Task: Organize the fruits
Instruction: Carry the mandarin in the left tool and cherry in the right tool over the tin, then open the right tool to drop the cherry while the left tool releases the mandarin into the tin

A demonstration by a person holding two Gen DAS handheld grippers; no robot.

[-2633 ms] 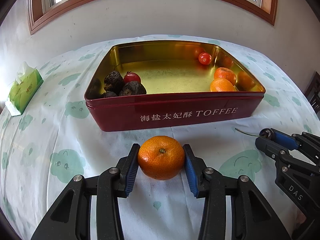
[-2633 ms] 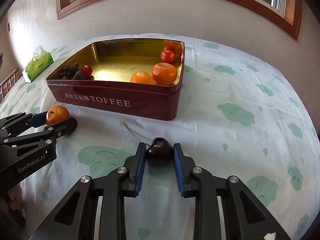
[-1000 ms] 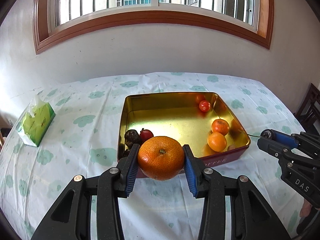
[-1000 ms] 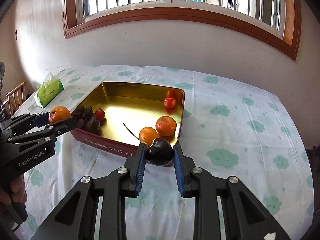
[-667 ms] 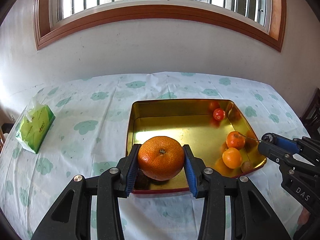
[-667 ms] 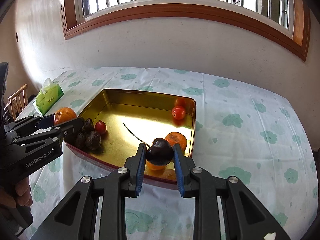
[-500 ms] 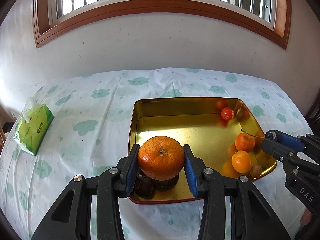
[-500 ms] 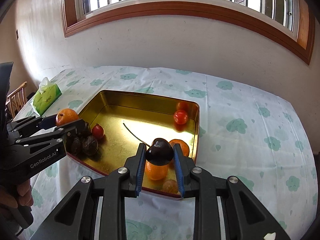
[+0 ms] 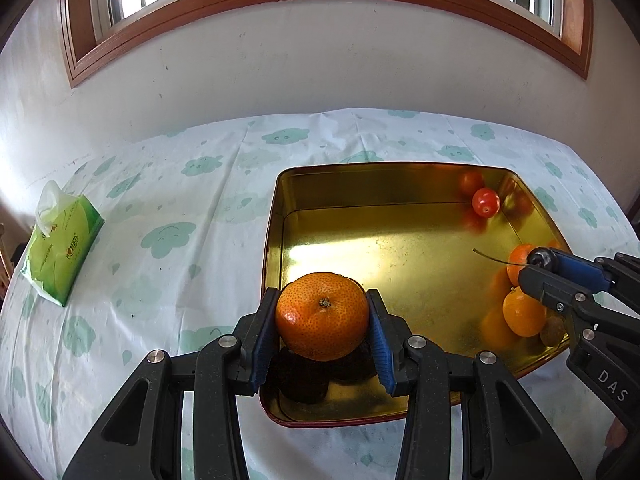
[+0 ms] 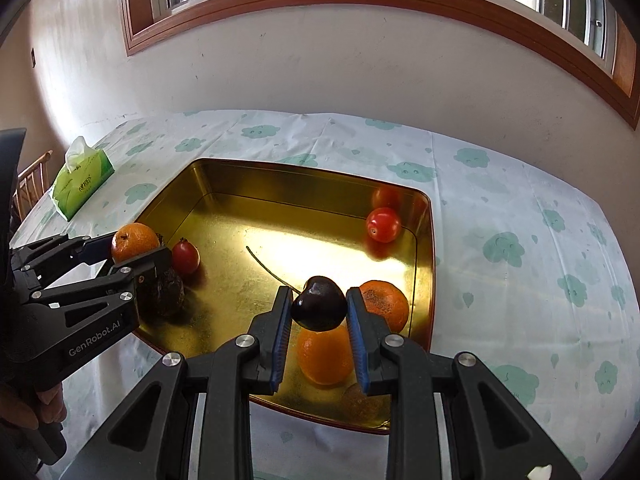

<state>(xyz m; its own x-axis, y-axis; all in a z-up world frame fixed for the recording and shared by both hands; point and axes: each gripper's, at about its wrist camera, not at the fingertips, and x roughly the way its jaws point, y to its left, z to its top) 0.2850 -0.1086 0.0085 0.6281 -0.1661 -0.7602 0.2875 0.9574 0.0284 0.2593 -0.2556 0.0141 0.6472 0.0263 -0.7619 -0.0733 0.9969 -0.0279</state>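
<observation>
My left gripper (image 9: 322,334) is shut on an orange mandarin (image 9: 322,316), held over the near left corner of the gold-lined tin (image 9: 360,172), above dark wrinkled fruits (image 9: 304,376). My right gripper (image 10: 319,328) is shut on a dark cherry (image 10: 319,308) with a long stem (image 10: 266,266), held over the tin's (image 10: 304,174) right side above two mandarins (image 10: 326,354). A red cherry tomato (image 10: 383,224) lies in the far right corner. In the right wrist view the left gripper (image 10: 120,248) shows with its mandarin (image 10: 134,240), beside a small red fruit (image 10: 185,257).
A green tissue pack (image 9: 60,248) lies at the table's left side. The tablecloth (image 9: 180,208) is white with green cloud prints. A small brownish fruit (image 10: 362,398) sits in the tin's near right corner. A wall and window stand behind the table.
Both grippers moved forward and down, from the tin's near edge to over its inside, each still holding its fruit. The tin now looks larger and closer.
</observation>
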